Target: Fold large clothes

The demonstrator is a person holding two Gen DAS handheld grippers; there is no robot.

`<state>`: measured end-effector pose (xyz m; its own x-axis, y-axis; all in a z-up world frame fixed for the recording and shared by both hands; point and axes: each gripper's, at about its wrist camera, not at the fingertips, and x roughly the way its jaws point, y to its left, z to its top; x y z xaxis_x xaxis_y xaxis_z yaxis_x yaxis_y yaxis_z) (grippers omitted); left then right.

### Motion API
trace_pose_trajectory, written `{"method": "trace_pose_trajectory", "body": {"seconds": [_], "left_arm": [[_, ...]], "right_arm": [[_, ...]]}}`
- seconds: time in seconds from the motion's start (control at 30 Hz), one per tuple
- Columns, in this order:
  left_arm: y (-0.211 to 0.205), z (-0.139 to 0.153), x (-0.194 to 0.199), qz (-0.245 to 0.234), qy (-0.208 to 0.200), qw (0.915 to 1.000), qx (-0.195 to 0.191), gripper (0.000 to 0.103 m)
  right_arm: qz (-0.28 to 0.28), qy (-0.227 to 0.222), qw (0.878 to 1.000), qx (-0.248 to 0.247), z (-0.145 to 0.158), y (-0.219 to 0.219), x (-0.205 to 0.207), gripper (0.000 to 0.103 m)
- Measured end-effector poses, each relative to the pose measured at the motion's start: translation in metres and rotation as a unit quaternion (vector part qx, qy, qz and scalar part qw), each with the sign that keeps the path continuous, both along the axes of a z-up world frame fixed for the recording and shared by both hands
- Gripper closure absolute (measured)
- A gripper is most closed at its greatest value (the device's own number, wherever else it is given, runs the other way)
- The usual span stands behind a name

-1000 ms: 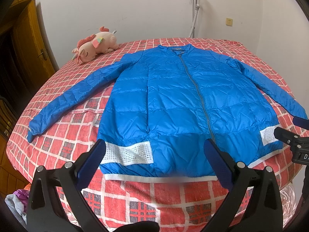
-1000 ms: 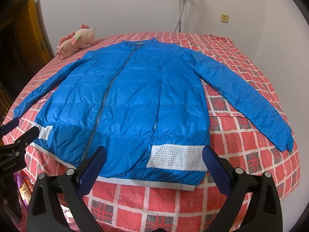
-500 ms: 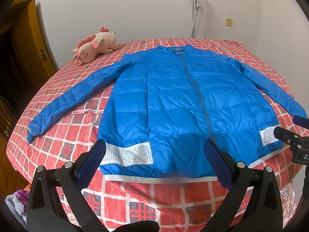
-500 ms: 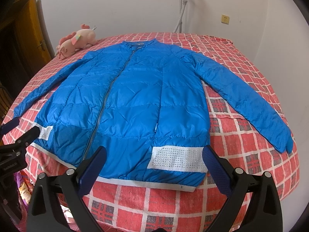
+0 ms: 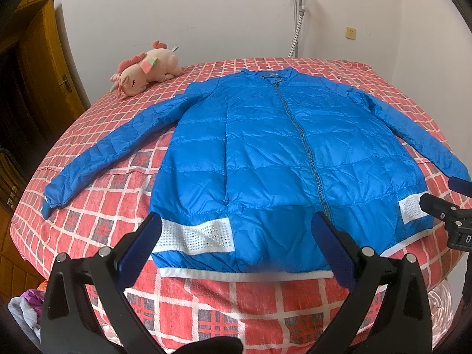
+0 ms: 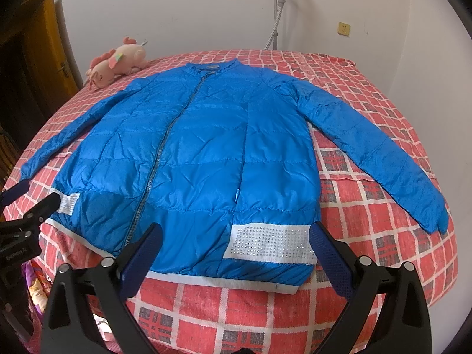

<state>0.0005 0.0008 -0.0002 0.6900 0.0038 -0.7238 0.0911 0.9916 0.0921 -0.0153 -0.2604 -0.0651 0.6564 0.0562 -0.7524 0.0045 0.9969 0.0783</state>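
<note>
Blue jacket (image 5: 265, 153) lies flat beyond both grippers — left gripper (image 5: 236, 237), right gripper (image 6: 236, 240), each spread wide.

Soft, even light is filling both views, leaving the white wall (image 5: 206, 14) bright and casting barely any shadows on the bed (image 5: 236, 301). The blue jacket (image 5: 265, 153) is catching a mild sheen on its quilted panels. Fisheye distortion is bending the bed's edges, dark vignetting is cutting the corners, and a smudged patch is blurring the jacket's hem in the left view.
</note>
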Motion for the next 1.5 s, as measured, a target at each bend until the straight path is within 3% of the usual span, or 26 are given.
{"method": "trace_pose_trajectory", "body": {"seconds": [1.2,1.5], "left_arm": [[0.006,-0.004,0.007,-0.001,0.000,1.0000,0.001,0.003],[-0.005,-0.006,0.019,-0.010,0.004,0.9999,0.008,0.003]], "right_arm": [[0.003,-0.007,1.000,0.000,-0.003,0.001,0.004,0.004],[-0.009,0.007,1.000,0.029,-0.007,-0.031,0.021,0.004]]}}
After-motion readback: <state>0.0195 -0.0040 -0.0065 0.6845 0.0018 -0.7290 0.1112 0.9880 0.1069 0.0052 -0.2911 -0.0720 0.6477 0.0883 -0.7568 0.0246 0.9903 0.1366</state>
